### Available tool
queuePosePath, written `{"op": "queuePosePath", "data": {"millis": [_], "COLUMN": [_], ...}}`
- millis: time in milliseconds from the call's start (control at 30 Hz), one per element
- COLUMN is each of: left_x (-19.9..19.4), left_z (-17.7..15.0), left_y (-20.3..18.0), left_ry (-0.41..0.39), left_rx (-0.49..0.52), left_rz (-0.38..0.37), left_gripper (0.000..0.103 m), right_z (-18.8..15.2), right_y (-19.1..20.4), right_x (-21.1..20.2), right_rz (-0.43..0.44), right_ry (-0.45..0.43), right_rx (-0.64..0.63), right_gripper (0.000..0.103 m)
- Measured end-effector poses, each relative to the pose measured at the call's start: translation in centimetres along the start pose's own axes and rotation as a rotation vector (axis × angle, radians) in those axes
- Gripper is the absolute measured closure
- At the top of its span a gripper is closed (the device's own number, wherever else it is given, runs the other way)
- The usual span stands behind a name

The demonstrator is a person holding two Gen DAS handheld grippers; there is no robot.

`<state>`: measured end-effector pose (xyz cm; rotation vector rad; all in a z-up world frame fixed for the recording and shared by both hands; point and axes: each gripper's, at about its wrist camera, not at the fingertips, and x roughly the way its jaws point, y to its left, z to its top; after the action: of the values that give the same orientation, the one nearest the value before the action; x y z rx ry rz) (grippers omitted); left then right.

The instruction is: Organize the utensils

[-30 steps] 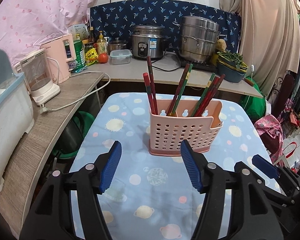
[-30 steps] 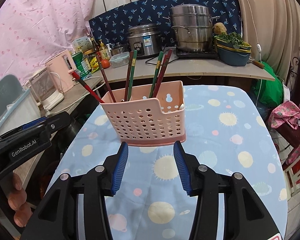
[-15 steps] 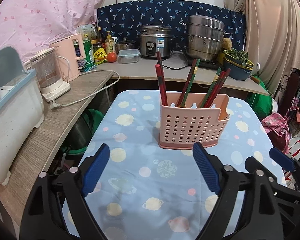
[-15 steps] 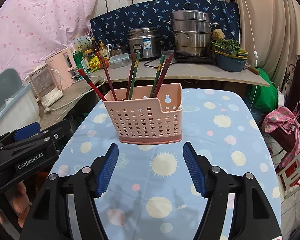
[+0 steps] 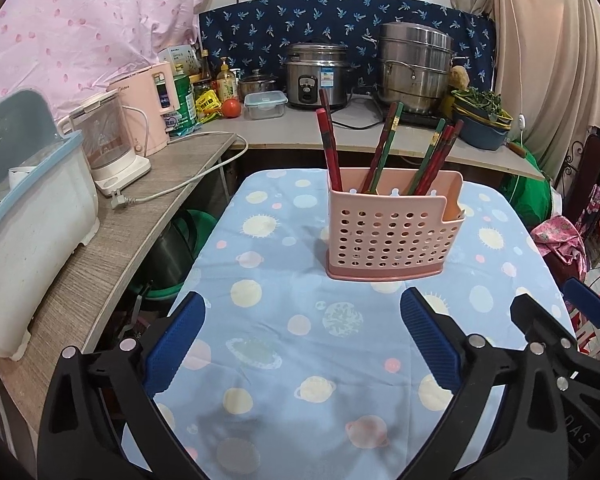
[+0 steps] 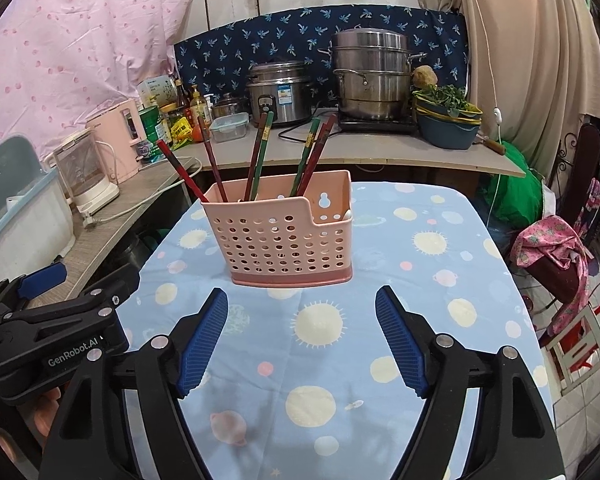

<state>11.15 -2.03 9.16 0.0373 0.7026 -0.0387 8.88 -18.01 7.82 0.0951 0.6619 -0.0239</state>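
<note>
You had both claws spread and empty, jaws just opened: left gripper (image 5: pixel 300 334), right gripper (image 6: pixel 302 330). The pink holder (image 6: pixel 278 236) stood centre-table beyond them, chopsticks (image 6: pixel 260 152) upright inside. Advised: withdraw level without nudging it

pink perforated basket (image 5: pixel 392 232), red and green chopsticks (image 5: pixel 384 148), pale blue tablecloth (image 5: pixel 284 344) with yellow suns and planets, blue gripper pads (image 5: pixel 176 340)
</note>
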Motion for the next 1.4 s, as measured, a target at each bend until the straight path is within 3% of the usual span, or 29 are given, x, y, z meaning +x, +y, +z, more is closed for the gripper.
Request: {"op": "queuePosePath", "data": {"millis": [100, 400, 533, 1400], "left_x": [0.0, 0.0, 0.2, 0.9], "left_z": [-0.2, -0.5, -0.6, -1.1], "left_y": [-0.1, 0.0, 0.2, -0.2], "left_ry": [0.003, 0.008, 0.014, 0.021], "left_rx": [0.006, 0.006, 0.006, 0.047], "left_rz": [0.001, 0.014, 0.019, 0.095], "left_gripper": [0.008, 0.007, 0.007, 0.007], "right_z": [-0.1, -0.3, -0.4, -1.0], "right_y": [0.1, 0.1, -0.1, 0.0], "right_x": [-0.2, -0.2, 0.0, 1.2], "right_rz": [-0.014, -0.024, -0.03, -0.054], "right_ry": [-0.006, 0.003, 0.012, 0.044], "right_rx": [-0.007, 0.002, 0.006, 0.005], "right_gripper": [0.019, 0.016, 0.007, 0.007]}}
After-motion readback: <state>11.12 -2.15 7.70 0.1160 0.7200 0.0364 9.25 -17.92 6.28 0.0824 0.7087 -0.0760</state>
